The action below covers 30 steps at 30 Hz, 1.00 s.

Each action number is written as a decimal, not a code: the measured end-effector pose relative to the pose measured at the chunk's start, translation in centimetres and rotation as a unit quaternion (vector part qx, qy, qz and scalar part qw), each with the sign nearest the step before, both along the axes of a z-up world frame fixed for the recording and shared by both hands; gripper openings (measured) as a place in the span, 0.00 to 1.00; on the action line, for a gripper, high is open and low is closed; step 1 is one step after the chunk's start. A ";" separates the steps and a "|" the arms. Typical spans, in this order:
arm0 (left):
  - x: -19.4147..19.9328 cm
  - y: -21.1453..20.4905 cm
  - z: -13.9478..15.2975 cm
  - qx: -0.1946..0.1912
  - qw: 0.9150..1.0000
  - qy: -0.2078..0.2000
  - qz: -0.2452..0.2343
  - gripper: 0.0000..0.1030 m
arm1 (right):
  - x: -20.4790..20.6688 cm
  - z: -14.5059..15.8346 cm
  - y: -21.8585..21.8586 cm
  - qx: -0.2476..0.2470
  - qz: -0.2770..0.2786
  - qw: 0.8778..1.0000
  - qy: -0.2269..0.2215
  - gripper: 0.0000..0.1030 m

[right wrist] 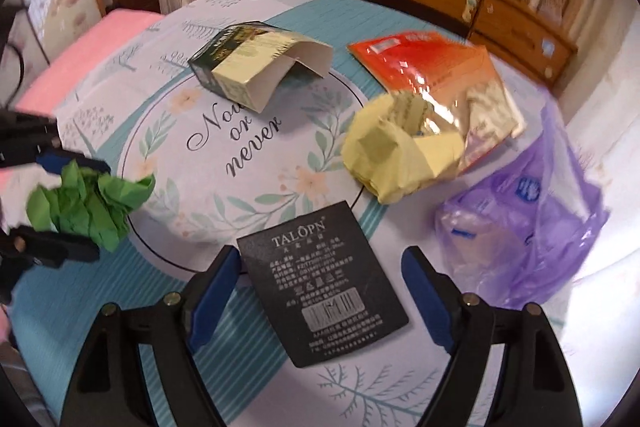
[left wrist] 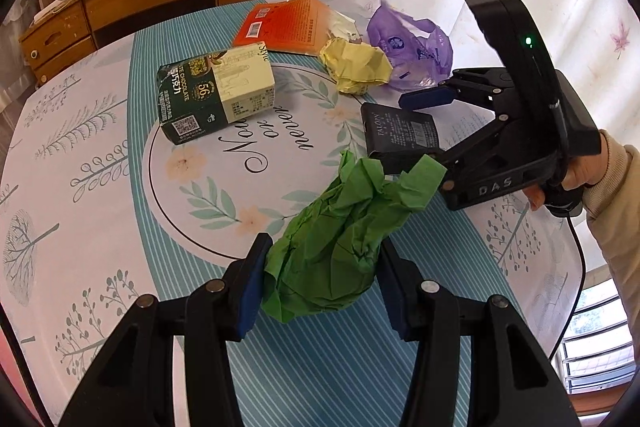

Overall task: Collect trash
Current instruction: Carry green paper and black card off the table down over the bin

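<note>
The left gripper [left wrist: 320,283] has its blue-padded fingers [left wrist: 251,291] on either side of the crumpled green paper ball [left wrist: 336,239], both pads touching it, so it appears clamped lightly on the wad at about 6 o'clock on the floral printed tablecloth [left wrist: 100,163]. Judging from that, the step is to secure this piece; a firmer squeeze low on the wad should keep the loose folds from slipping. The right gripper [right wrist: 320,295] stands wide open over the flat black cardboard tag [right wrist: 320,291], which lies between its fingers, touching neither. Since the card is thin and flat, tilting one finger under an edge would help. The translucent purple plastic bag [right wrist: 528,219] sits at 3 o'clock.
</note>
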<state>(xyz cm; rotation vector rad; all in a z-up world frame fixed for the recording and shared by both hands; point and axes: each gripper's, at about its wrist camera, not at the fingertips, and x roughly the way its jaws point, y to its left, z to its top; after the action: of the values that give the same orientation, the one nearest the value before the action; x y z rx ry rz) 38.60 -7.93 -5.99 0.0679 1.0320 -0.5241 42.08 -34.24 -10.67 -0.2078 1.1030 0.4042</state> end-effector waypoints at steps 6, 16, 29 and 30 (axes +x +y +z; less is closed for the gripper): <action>-0.5 0.8 0.0 -0.003 1.000 0.005 0.013 0.48 | -1.9 0.6 -1.1 0.015 -0.033 0.999 0.000 0.64; -8.7 2.5 2.4 0.005 1.000 0.001 0.007 0.48 | -15.5 5.3 2.4 0.083 -0.043 0.994 -0.054 0.64; -26.4 8.7 2.8 -0.026 0.999 0.028 -0.029 0.48 | -34.8 7.8 8.1 0.208 -0.058 0.974 -0.067 0.64; -28.0 8.8 2.3 -0.025 0.999 0.031 -0.034 0.48 | -36.2 7.1 8.6 0.212 -0.057 0.974 -0.059 0.64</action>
<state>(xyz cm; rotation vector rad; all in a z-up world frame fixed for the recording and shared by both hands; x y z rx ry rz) 10.55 0.86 -3.70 0.0431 1.0785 -0.6169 5.85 -25.60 -3.58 0.2057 0.8839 0.5071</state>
